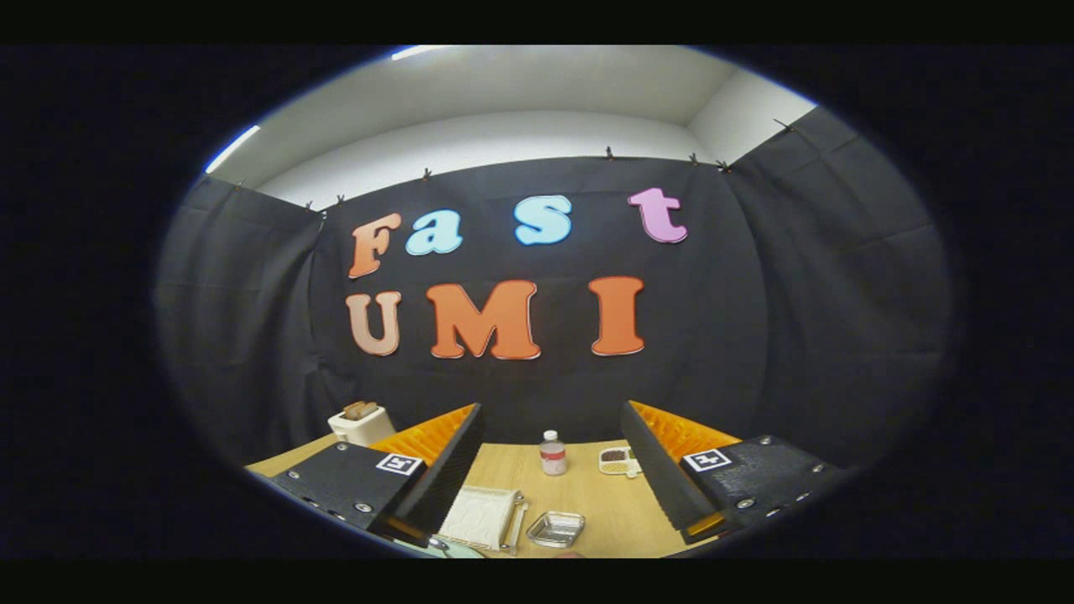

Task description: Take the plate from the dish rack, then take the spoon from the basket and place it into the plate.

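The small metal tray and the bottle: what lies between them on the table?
In the gripper view, only bare wooden table separates the metal tray from the bottle.

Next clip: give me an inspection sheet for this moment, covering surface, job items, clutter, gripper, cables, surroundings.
Surface: light wooden table, mostly bare between the fingers.
Job's things: white ribbed dish rack near one finger; plate, spoon and basket cannot be told apart here.
Clutter: small clear bottle with red label beyond the fingers; shallow metal tray; white divided snack dish; white toaster holding bread.
Grippers: hand-held gripper open, fingers wide apart, holding nothing.
Cables: nothing seen.
Surroundings: black cloth booth wall, white ceiling above.
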The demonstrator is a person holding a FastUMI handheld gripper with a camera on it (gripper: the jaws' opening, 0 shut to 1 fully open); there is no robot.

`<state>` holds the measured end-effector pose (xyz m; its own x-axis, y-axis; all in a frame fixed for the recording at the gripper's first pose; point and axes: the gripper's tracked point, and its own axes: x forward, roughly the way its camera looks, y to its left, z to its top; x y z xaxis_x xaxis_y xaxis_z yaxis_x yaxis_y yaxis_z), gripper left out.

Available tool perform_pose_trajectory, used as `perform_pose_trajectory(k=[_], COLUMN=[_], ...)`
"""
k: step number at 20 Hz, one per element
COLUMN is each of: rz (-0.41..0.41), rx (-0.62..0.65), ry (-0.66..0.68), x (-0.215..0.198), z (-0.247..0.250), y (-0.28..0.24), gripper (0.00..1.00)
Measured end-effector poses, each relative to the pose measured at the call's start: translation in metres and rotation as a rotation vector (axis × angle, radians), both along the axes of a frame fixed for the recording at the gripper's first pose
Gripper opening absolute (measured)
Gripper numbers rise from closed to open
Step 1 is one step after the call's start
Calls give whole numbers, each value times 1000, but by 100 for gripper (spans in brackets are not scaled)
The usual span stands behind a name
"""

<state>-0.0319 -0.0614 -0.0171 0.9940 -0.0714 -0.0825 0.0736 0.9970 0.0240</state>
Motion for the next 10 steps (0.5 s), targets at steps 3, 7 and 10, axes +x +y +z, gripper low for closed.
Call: perform_pose_trajectory(k=[3,7,10], rz=[-31,-37,-43], rx=[-36,-58,-77], ry=[-45,-103,-151], x=[0,1,4], z=[23,46,52], y=[-8,-5,3], gripper=[97,97,97])
